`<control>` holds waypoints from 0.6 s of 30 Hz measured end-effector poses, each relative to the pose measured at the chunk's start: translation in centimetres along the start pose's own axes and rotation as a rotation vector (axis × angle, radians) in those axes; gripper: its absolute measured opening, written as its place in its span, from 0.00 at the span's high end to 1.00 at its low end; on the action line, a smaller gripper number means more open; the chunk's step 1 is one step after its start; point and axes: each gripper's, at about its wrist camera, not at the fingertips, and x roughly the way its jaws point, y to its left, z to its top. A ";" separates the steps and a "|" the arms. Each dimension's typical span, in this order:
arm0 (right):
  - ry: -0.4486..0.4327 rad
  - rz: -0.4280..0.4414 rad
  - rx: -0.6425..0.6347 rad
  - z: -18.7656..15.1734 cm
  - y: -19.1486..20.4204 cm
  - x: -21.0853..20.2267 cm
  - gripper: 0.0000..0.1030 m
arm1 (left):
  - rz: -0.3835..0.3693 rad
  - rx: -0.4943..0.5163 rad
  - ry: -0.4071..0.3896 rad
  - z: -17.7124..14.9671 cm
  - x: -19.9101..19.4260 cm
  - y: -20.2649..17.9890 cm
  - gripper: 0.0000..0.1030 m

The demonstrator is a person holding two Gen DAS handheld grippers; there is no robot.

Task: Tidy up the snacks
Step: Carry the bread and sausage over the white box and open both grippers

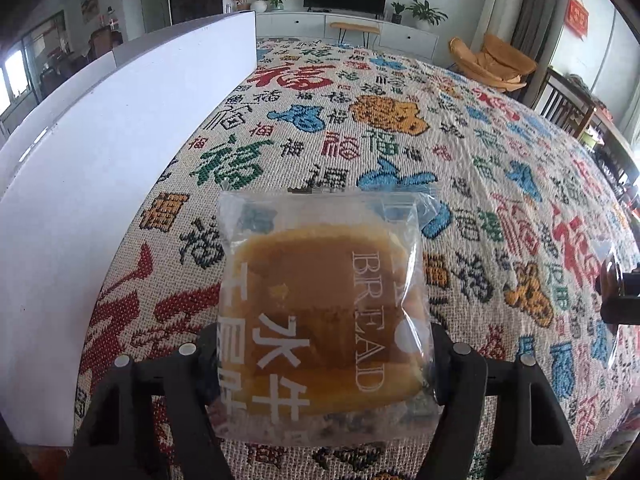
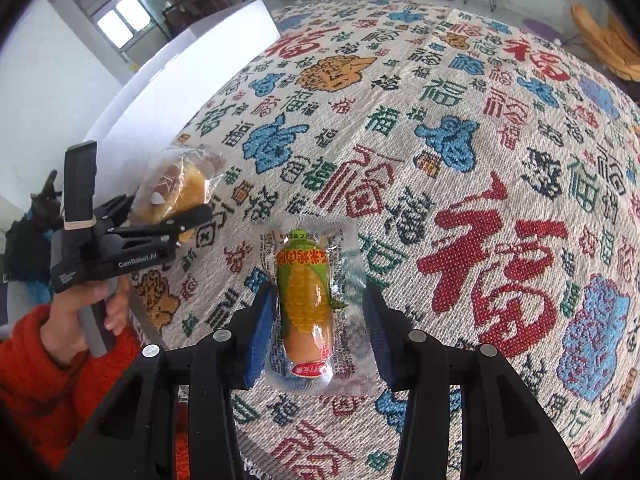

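My left gripper (image 1: pixel 324 364) is shut on a clear bag of brown bread (image 1: pixel 320 304) printed "BREAD", held above the patterned cloth. The same bread bag (image 2: pixel 176 188) and left gripper (image 2: pixel 192 216) show at the left of the right wrist view, in a hand with an orange sleeve. My right gripper (image 2: pixel 316 340) is open, its blue-padded fingers (image 2: pixel 258 340) on either side of a corn-printed sausage pack (image 2: pixel 308 304) that lies on the cloth, a gap showing at the right finger.
The table wears a woven cloth (image 2: pixel 460 160) with coloured Chinese characters. A tall white board or box wall (image 1: pixel 100 184) stands along the left side, also in the right wrist view (image 2: pixel 180 80). Furniture, a TV and plants stand beyond the table.
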 end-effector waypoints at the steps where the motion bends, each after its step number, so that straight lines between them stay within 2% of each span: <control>1: -0.007 0.002 0.004 0.0 0.0 -0.2 0.55 | -0.024 -0.021 -0.001 0.2 -0.2 0.6 0.32; 8: -0.063 0.049 0.059 0.8 0.3 -2.0 0.55 | -0.141 -0.102 -0.076 1.2 -5.7 3.8 0.33; 13: -0.081 0.093 0.017 4.6 3.6 -1.7 0.55 | -0.229 -0.231 -0.149 3.0 -12.0 8.5 0.33; 15: -0.098 0.130 -0.018 6.9 6.1 -1.7 0.55 | -0.202 -0.259 -0.194 3.9 -15.0 11.3 0.33; 18: -0.134 0.206 -0.083 10.9 11.3 -1.8 0.55 | -0.079 -0.276 -0.254 5.4 -18.9 16.1 0.32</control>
